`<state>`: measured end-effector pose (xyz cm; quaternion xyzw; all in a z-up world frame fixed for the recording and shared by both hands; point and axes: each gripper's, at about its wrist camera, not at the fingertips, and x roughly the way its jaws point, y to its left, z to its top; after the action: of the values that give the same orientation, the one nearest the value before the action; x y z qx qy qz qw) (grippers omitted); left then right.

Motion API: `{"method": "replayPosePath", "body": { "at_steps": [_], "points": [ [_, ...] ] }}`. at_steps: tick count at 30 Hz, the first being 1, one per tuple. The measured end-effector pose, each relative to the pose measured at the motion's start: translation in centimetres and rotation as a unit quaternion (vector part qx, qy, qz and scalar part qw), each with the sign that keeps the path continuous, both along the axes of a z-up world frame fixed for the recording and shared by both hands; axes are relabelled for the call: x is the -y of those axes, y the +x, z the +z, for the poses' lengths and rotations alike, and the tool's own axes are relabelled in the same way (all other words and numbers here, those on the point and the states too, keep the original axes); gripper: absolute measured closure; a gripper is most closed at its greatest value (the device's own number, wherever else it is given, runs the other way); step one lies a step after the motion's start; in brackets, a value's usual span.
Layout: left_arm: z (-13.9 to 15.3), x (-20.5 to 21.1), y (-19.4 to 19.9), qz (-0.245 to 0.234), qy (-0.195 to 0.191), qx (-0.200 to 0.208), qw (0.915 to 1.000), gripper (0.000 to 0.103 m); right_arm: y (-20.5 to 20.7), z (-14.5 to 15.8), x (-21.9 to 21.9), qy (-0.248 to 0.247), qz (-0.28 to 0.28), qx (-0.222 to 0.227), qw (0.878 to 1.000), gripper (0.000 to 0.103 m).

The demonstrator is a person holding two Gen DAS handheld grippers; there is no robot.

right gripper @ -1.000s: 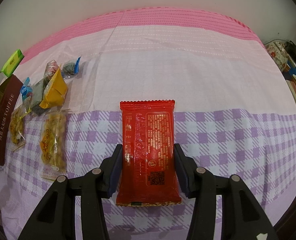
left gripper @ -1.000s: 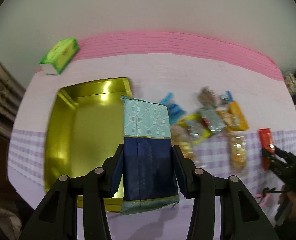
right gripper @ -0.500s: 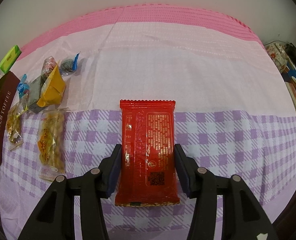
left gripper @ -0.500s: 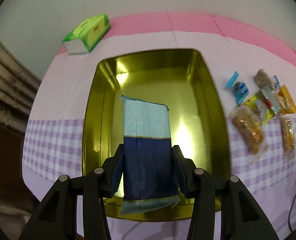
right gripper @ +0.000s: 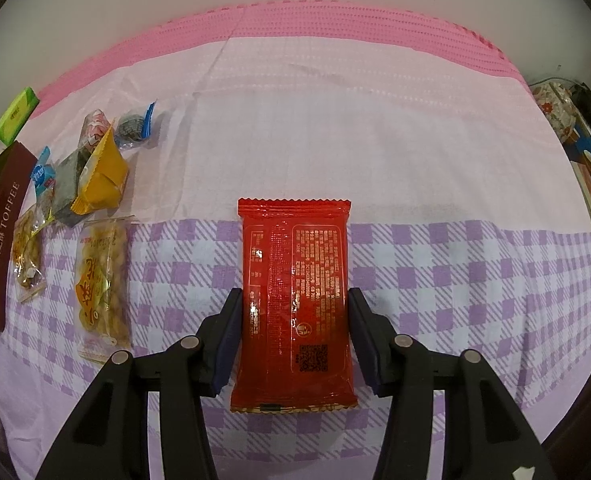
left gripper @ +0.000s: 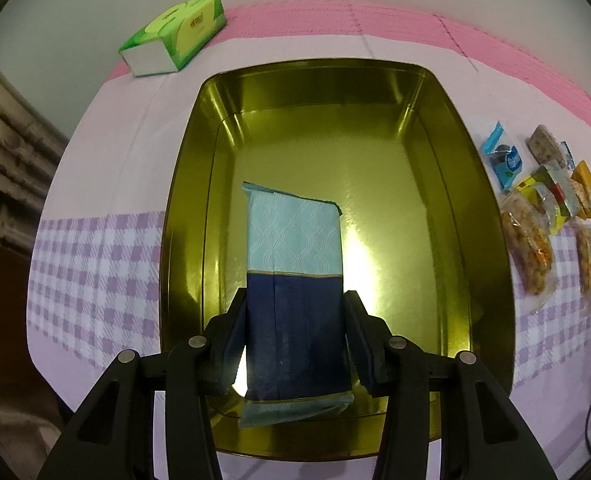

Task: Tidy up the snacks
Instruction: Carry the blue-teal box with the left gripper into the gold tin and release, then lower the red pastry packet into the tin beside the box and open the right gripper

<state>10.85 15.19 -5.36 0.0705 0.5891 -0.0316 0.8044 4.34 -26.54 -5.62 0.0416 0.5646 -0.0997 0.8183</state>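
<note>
1. While the left gripper (left gripper: 295,344) points steeply down over the gold tin (left gripper: 483,208), that tin sits on the checked tablecloth (left gripper: 95,272) toward the table's left end, its floor bare and shiny under the held packet.
2. Off the tin's far left corner, a green tissue pack (left gripper: 173,34) lies on the pink far edge of the cloth.
3. Just beside the tin's right wall lies a cluster of small snacks: a blue wrapper (left gripper: 503,160), a yellow wedge packet (left gripper: 589,196), and two clear bags of golden pieces (left gripper: 529,252), all apart from the tin.
4. Seen from the right wrist, the same cluster lies at the left side of the table, with the yellow wedge (right gripper: 103,180), a clear bag (right gripper: 103,284) and the tin's brown side marked TOFFEE (right gripper: 3,240); nothing lies between them and the red packet.
5. The left gripper is clamped on a blue and teal packet (left gripper: 295,280), its pads pressing the dark lower half; the packet hangs above the tin's near half.
6. The right gripper (right gripper: 293,336) straddles a red packet (right gripper: 295,300) lying flat on the purple checks near the table's front edge; narrow gaps show at both pads, so the jaws stand slightly apart and are not gripping.
</note>
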Motion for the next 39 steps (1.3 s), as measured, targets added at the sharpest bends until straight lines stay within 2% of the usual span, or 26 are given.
{"method": "replayPosePath", "body": {
  "at_steps": [7,11,15,20,23,31,33,36,39],
  "points": [
    [-1.1,-0.5,0.1,0.007,-0.002,-0.008,0.9999,0.056,0.2,0.1,0.4,0.001,0.007,-0.012,1.0,0.054],
    [-1.2,-0.6,0.0,0.006,0.001,-0.01,0.9999,0.056,0.8,0.4,0.4,0.003,0.011,-0.025,1.0,0.05],
    [-0.8,-0.8,-0.4,0.011,0.005,0.0,0.9999,0.055,0.8,0.4,0.6,0.0,0.014,-0.033,0.999,0.049],
    [0.9,-1.3,-1.2,0.027,-0.012,0.02,0.9994,0.054,0.7,0.6,0.6,0.0,0.011,-0.036,0.999,0.05],
    [1.7,-1.8,-1.7,0.039,-0.021,0.031,0.9986,0.05,0.2,0.7,0.6,-0.002,0.01,-0.038,0.999,0.056],
    [4.1,-2.6,-3.0,0.092,-0.014,0.077,0.9927,0.042,0.0,1.2,-0.2,-0.017,0.011,-0.04,0.999,0.063],
    [4.9,-3.0,-3.6,0.112,-0.014,0.093,0.9892,0.031,0.1,1.5,-0.4,-0.027,0.004,-0.04,0.999,0.063],
    [5.5,-3.0,-3.8,0.115,-0.013,0.106,0.9875,0.026,0.4,2.1,-1.2,-0.033,0.0,-0.033,0.999,0.063],
    [5.5,-2.7,-3.8,0.108,0.004,0.11,0.9881,0.025,1.2,3.5,-2.4,-0.045,0.0,-0.019,0.999,0.063]
  ]
}}
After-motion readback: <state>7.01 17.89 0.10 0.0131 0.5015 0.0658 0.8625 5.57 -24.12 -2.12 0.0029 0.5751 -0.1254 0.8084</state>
